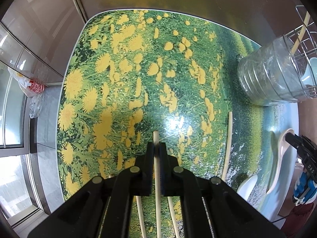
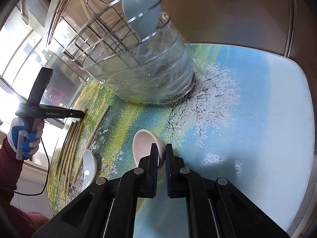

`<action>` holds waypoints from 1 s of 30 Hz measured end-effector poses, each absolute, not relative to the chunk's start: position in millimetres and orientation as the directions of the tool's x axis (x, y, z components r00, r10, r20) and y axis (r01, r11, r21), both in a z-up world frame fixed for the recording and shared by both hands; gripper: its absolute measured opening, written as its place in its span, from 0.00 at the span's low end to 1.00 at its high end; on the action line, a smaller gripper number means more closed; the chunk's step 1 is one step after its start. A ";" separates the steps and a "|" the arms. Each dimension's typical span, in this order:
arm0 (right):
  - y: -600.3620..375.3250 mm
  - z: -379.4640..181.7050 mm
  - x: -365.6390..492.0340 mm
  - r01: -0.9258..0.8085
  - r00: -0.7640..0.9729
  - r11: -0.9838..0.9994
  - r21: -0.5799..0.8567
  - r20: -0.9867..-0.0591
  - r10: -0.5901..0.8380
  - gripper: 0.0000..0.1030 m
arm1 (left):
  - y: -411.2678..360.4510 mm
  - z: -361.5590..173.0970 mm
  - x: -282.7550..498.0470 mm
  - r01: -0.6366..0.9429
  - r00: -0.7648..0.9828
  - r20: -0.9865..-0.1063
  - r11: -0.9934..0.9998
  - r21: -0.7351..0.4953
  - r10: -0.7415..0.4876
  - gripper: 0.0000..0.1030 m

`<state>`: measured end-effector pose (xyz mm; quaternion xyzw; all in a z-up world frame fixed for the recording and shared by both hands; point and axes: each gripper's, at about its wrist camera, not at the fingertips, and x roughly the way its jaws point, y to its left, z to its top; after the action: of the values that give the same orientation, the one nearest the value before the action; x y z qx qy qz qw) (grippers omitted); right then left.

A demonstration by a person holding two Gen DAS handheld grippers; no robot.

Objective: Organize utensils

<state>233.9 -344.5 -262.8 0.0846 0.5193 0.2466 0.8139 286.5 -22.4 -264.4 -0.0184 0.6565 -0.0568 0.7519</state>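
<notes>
My left gripper (image 1: 157, 148) is shut on a wooden chopstick (image 1: 157, 170) that sticks out past the fingertips, above the flower-print table (image 1: 122, 75). Other chopsticks (image 2: 71, 146) lie on the table under it, one (image 1: 227, 144) off to the right. My right gripper (image 2: 161, 152) is shut on the rim of a pale pink ceramic spoon (image 2: 142, 146), also seen in the left wrist view (image 1: 277, 158). The wire-and-clear-plastic utensil holder (image 2: 150, 75) stands ahead and holds a light blue spoon (image 2: 142, 13) and a chopstick (image 2: 93, 23).
A white spoon (image 2: 89, 166) lies beside the chopsticks near the table's front edge. The left gripper (image 2: 79, 114) shows in the right wrist view, held by a gloved hand (image 2: 25, 138). A plastic bag (image 1: 29, 85) sits on the floor left of the table.
</notes>
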 end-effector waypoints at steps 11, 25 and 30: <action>-351.3 -216.5 192.1 -0.283 0.485 0.910 0.304 -0.773 0.409 0.06 | 5.9 -220.2 256.2 0.061 0.245 -0.954 0.985 -0.162 -0.172 0.04; -333.3 -128.1 105.7 -0.259 0.662 0.941 0.216 -0.670 0.336 0.06 | 24.4 -129.3 185.1 0.103 0.415 -0.876 0.969 -0.223 -0.246 0.03; -324.0 -101.7 78.7 -0.263 0.697 0.944 0.201 -0.637 0.330 0.06 | 31.9 -104.8 162.3 0.123 0.467 -0.845 0.965 -0.231 -0.261 0.03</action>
<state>78.7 -324.0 -101.7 0.0471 0.3545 0.1610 0.9199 162.3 31.9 -104.8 -0.0688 0.5038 -0.1125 0.8537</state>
